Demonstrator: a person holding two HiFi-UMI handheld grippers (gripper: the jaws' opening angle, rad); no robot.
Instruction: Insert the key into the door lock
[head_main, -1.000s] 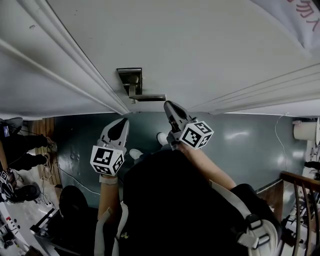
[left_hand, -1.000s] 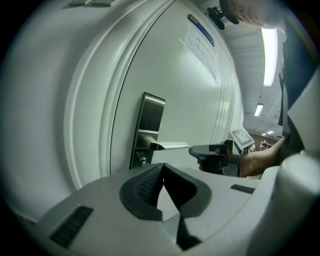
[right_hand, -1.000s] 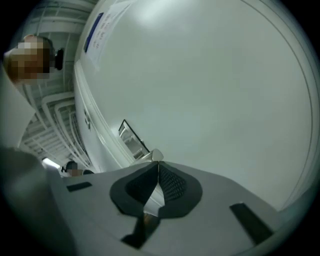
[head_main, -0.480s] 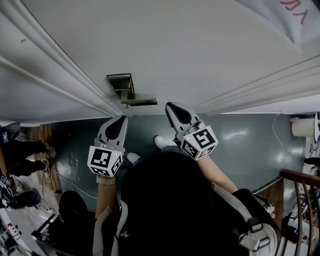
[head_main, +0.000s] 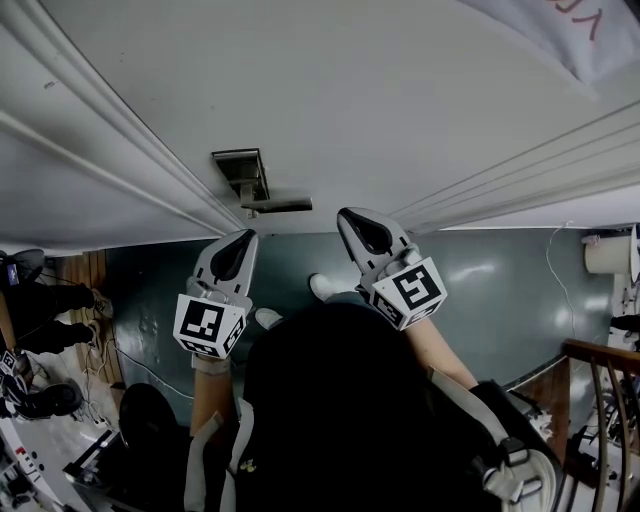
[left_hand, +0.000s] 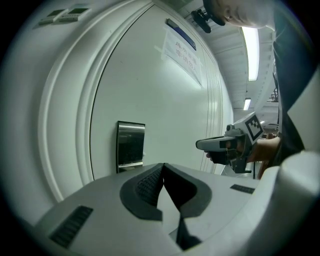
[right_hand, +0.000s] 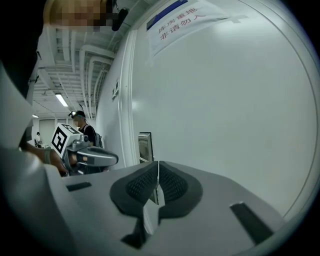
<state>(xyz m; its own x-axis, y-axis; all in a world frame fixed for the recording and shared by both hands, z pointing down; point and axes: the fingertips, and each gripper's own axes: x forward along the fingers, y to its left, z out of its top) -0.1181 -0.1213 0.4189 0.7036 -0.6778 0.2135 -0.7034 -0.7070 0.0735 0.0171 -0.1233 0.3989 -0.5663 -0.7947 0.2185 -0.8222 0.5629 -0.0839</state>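
A white door (head_main: 350, 100) fills the top of the head view, with a steel lock plate (head_main: 238, 168) and its lever handle (head_main: 276, 205). My left gripper (head_main: 243, 238) sits just below the handle, shut and empty. My right gripper (head_main: 352, 217) is to the right of the handle's free end, a short gap away, also shut. In the left gripper view the jaws (left_hand: 162, 166) point at the lock plate (left_hand: 130, 144), with the right gripper (left_hand: 200, 145) beside. In the right gripper view (right_hand: 158, 163) a thin sliver shows between the pads; no key is recognisable.
A paper notice (right_hand: 180, 20) is taped high on the door. The green floor (head_main: 500, 290) lies below, with a wooden railing (head_main: 600, 380) at the right and another person (head_main: 40, 300) at the left. A cable (head_main: 555, 270) trails along the floor.
My right gripper has drawn back from the handle's end, down and to the right. The left gripper has barely moved. The head camera has shifted a little.
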